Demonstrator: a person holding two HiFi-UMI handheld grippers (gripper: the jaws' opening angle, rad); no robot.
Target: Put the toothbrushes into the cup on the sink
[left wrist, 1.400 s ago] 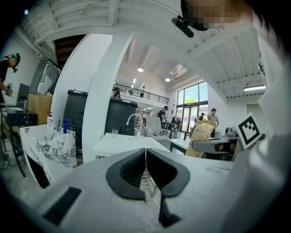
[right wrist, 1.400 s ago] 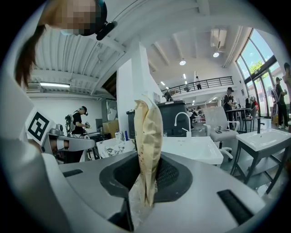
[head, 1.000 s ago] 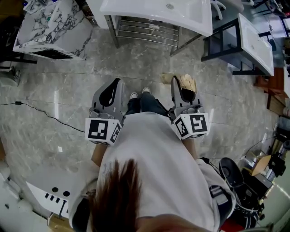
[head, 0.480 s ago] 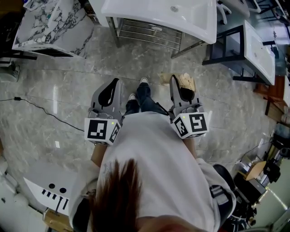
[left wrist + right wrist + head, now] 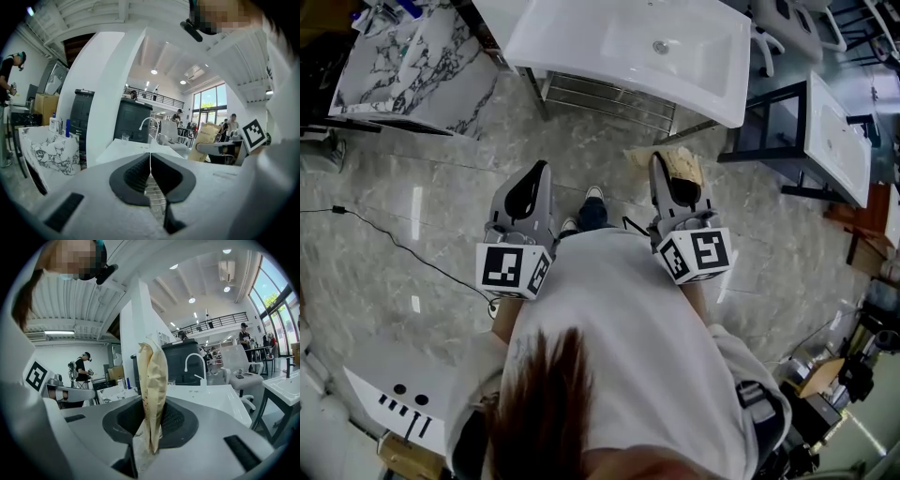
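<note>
On a grey stone-tile floor (image 5: 412, 187) in an open, high-ceilinged workspace, a person in a white shirt (image 5: 619, 337) stands facing a white sink (image 5: 581, 37), a two-jaw gripper in each hand, both pointed toward the basin. A marble-patterned counter (image 5: 412, 66) sits to the sink's left and a second white basin on a black frame (image 5: 839, 122) to its right; a metal rack (image 5: 609, 94) shows beneath the near sink. The person's shoes (image 5: 592, 194) are visible between the two tools, and a thin black cable (image 5: 394, 239) trails across the floor on the left.

The right gripper (image 5: 664, 161) has its jaws clamped on a tan paper pouch (image 5: 152, 380), which stands upright between the ribbed pads and rises well above them. What the pouch holds cannot be made out. The left gripper (image 5: 150, 157) carries nothing, its black pads pressed together along a thin line.

The sink lies ahead of both grippers, apart from them. A curved white faucet (image 5: 147, 123) rises at its far edge, and the small clear cup (image 5: 125, 137) stands on the sink top just left of that faucet, upright, well away from either gripper.
</note>
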